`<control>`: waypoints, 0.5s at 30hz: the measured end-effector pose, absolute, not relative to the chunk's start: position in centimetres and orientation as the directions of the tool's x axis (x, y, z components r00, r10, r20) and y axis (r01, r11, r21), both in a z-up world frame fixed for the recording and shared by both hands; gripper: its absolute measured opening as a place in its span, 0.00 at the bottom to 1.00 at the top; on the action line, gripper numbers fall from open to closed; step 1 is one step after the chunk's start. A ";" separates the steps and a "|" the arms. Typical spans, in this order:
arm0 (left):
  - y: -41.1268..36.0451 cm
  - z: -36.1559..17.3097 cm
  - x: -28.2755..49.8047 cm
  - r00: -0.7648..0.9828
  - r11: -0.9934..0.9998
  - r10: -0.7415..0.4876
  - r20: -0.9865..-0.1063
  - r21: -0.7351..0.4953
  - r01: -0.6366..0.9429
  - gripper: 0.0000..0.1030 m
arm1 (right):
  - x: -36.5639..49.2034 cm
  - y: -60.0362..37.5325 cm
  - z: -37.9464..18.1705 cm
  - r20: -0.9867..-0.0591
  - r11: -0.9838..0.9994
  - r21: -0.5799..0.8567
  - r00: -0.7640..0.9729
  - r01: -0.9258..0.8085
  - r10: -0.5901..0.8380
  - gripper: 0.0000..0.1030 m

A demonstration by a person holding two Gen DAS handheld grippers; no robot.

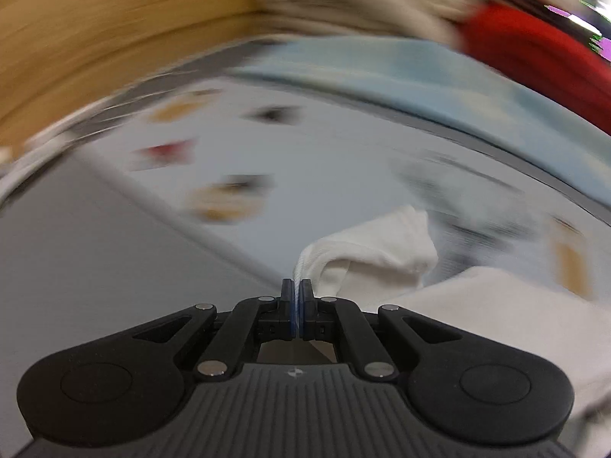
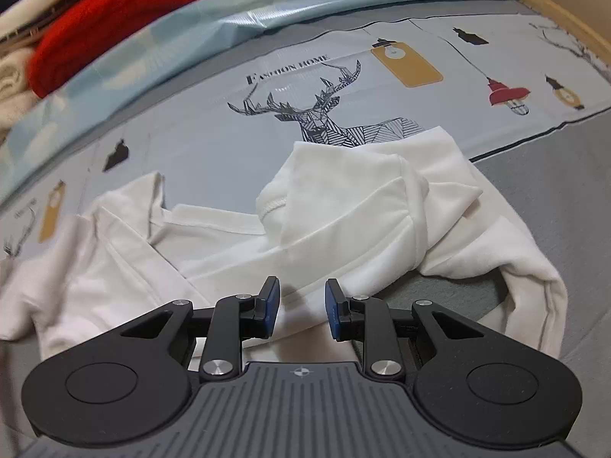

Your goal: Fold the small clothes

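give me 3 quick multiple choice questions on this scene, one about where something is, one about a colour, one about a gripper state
1. Where does the white garment lie?
A. on the printed sheet, partly over the deer print
B. hanging from a rack
C. inside a drawer

2. What colour is the folded cloth in the pile at the far edge?
A. green
B. red
C. black

3. How do the two grippers stand?
A. both open
B. left gripper shut on white fabric, right gripper open
C. left open, right shut on fabric

Answers:
1. A: the garment is crumpled on the printed sheet and its top edge covers the lower part of the deer print.
2. B: the folded cloth is plainly red.
3. B: the left gripper pinches white fabric, while the right gripper shows a gap between its pads.
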State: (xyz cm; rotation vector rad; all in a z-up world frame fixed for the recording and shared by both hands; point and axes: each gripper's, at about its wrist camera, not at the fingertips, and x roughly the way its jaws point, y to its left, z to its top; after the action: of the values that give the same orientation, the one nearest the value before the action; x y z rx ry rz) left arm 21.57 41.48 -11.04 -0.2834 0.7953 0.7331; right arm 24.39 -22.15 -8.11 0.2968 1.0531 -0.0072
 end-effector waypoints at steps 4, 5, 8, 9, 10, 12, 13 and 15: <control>49.1 -11.6 16.9 0.367 0.516 0.529 -0.765 -0.053 -0.855 0.03 | 25.0 -21.7 -7.8 -0.863 0.962 0.231 0.487 0.148 0.132 0.26; 50.3 -11.4 15.9 0.357 0.477 0.529 -0.770 -0.079 -0.876 0.04 | 25.1 -21.5 -7.7 -0.865 0.964 0.222 0.485 0.145 0.127 0.26; 52.0 -10.9 14.1 0.415 0.418 0.477 -0.775 -0.216 -0.883 0.08 | 25.4 -21.3 -7.6 -0.871 0.970 0.200 0.479 0.141 0.111 0.26; 52.0 -10.8 14.2 0.470 0.434 0.436 -0.767 -0.278 -0.857 0.16 | 25.5 -21.4 -7.7 -0.874 0.970 0.194 0.474 0.144 0.105 0.26; 51.9 -10.8 14.6 0.529 0.461 0.380 -0.759 -0.340 -0.819 0.36 | 25.7 -21.4 -7.7 -0.878 0.971 0.189 0.469 0.149 0.098 0.26; 51.4 -11.1 15.7 0.578 0.511 0.283 -0.765 -0.390 -0.766 0.57 | 25.8 -21.4 -7.8 -0.882 0.971 0.183 0.462 0.157 0.091 0.26; 51.2 -11.5 16.5 0.575 0.531 0.268 -0.773 -0.380 -0.758 0.56 | 25.9 -21.4 -7.8 -0.883 0.971 0.181 0.461 0.159 0.089 0.26; 50.2 -11.8 17.4 0.568 0.585 0.268 -0.778 -0.337 -0.738 0.55 | 26.0 -21.3 -7.8 -0.883 0.971 0.176 0.462 0.163 0.083 0.26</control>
State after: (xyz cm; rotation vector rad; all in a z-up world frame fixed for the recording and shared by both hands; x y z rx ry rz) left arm 17.39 50.19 -11.84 -0.7168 0.7429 0.6543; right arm 25.99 -21.33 -7.75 0.2496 1.0930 -0.0498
